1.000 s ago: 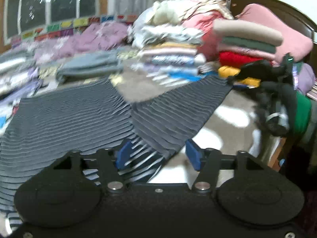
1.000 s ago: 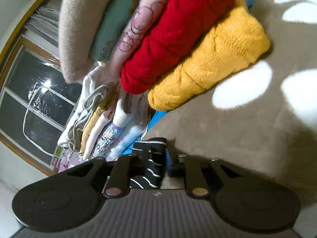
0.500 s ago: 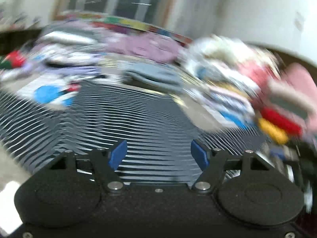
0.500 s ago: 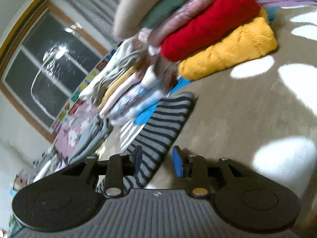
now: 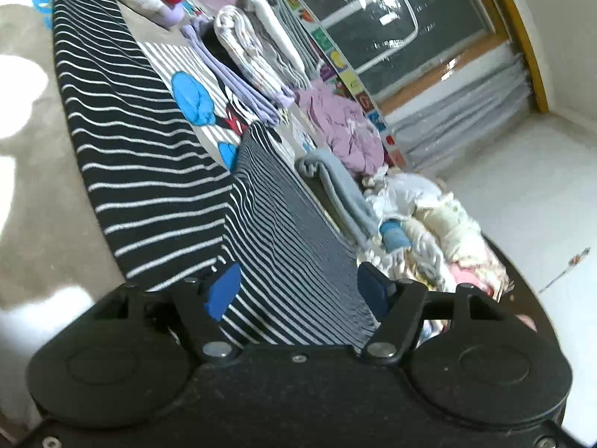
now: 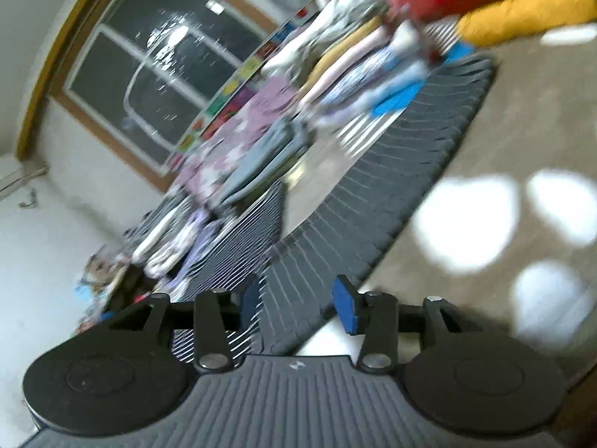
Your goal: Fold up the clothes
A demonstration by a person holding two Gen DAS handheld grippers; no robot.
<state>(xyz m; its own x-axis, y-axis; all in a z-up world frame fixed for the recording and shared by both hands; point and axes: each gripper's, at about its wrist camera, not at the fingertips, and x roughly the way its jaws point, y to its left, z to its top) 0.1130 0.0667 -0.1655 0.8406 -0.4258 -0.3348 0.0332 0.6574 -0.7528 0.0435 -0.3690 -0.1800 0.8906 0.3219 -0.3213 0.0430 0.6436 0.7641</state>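
With both grippers spread wide, I hold nothing.
My left gripper hovers over the striped shirt lying flat on the bed; my right gripper hovers above its sleeve.

Dark window, wood frame; white wall; beige spotted bedspread.

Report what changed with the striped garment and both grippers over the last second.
The right gripper, shut on a bunched piece of the striped garment a second ago, has let go and now stands open over the spread sleeve. The left gripper swung round over the garment, open throughout. The folded stacks stayed put.
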